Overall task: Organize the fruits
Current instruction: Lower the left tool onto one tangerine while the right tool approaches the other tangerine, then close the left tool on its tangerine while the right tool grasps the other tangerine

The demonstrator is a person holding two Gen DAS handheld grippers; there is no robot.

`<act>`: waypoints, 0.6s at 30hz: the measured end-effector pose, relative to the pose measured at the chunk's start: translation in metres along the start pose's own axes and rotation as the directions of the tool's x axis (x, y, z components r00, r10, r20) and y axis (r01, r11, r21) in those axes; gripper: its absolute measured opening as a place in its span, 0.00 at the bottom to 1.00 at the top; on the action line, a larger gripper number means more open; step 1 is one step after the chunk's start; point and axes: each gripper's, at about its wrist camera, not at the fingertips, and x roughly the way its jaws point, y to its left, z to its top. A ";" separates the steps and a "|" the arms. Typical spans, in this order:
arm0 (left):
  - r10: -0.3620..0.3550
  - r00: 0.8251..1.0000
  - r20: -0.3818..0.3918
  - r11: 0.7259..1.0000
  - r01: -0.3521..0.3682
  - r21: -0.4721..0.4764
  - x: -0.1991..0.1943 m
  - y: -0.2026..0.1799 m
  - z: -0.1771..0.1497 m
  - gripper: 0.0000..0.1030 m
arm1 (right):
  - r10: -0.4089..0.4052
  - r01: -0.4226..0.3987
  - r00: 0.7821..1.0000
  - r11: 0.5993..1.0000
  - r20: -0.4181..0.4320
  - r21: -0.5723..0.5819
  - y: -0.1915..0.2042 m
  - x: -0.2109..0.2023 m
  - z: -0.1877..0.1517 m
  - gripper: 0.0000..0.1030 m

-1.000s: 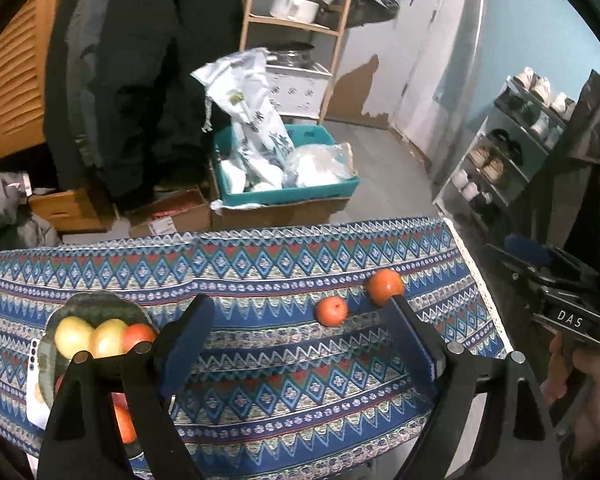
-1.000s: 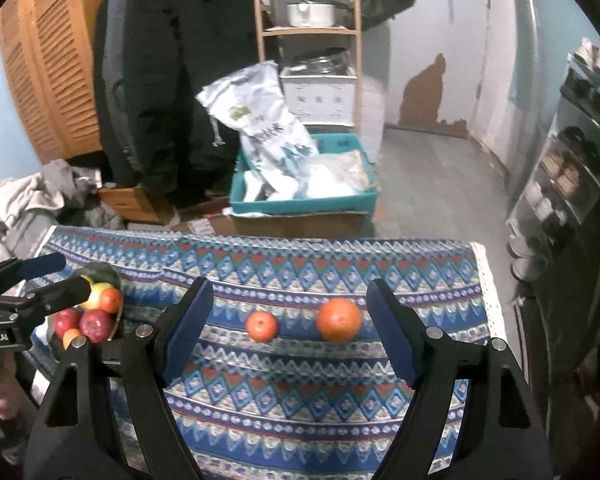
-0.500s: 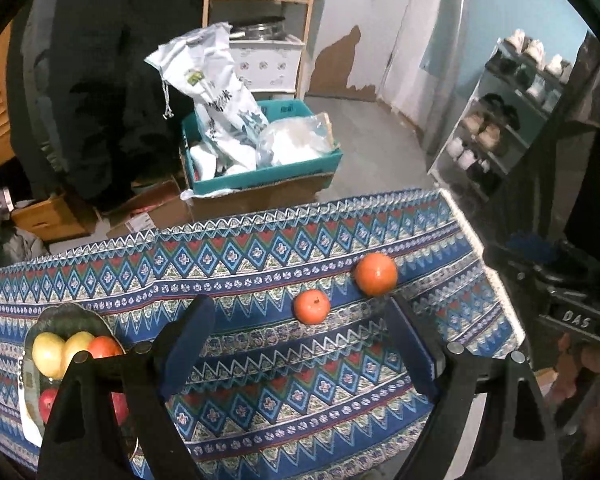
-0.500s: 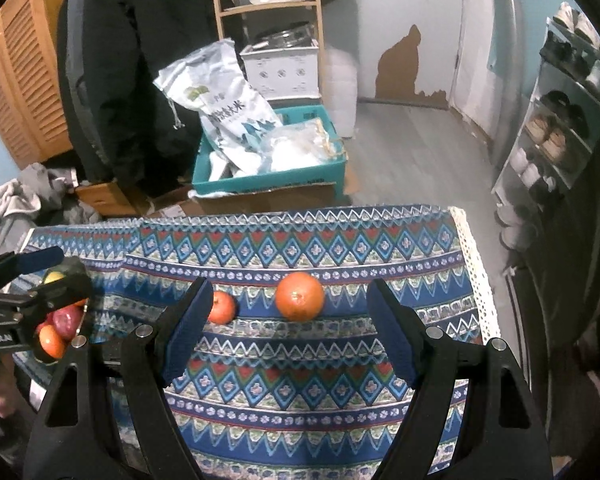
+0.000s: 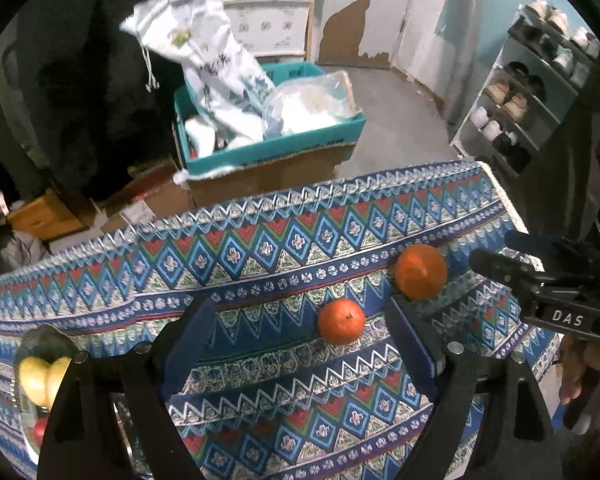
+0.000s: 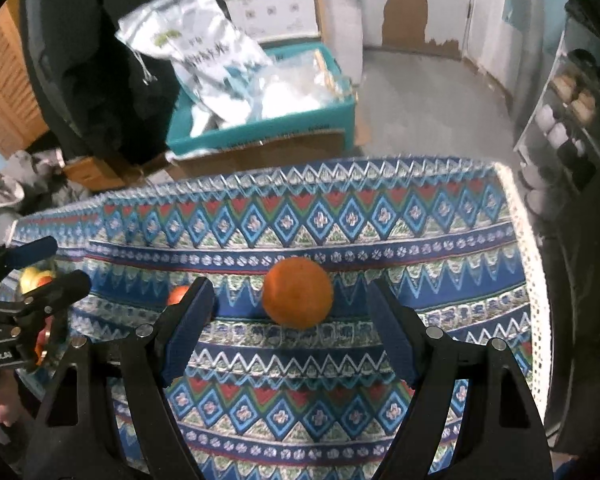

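A: Where do the loose fruits sit?

B: Two on the patterned cloth over the bench (image 5: 260,248) — a large orange (image 6: 298,292) and a small orange (image 5: 341,321) just beside it. The rest are in the bowl (image 5: 46,342) at the bench's left end, where yellow and red fruit show.

A: And the claws?

B: Both gape wide with nothing between the pads. The right claw (image 6: 288,328) is lined up on the large orange, which lies just beyond its fingertips, apart from them. The left claw (image 5: 300,344) frames the small orange the same way, not touching.

A: Why one each?

B: My guess — each hand takes the nearer fruit, so both can go to the bowl without crossing.

A: Any writing?

B: "DAS" in white on the right claw's body, seen from the left wrist. The white sack (image 6: 204,60) in the teal box (image 6: 260,128) carries dark printed characters, too blurred to read.
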 end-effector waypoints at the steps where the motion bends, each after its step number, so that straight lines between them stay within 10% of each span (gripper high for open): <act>1: -0.009 1.000 -0.004 1.000 0.009 -0.004 0.004 0.002 0.000 0.85 | -0.008 0.008 1.000 1.000 -0.008 0.003 -0.001 0.008 0.000 0.76; 18: -0.038 0.994 -0.103 0.997 0.031 -0.065 0.073 0.013 -0.013 0.86 | -0.020 0.024 0.980 1.000 -0.197 0.018 -0.007 0.102 -0.014 0.76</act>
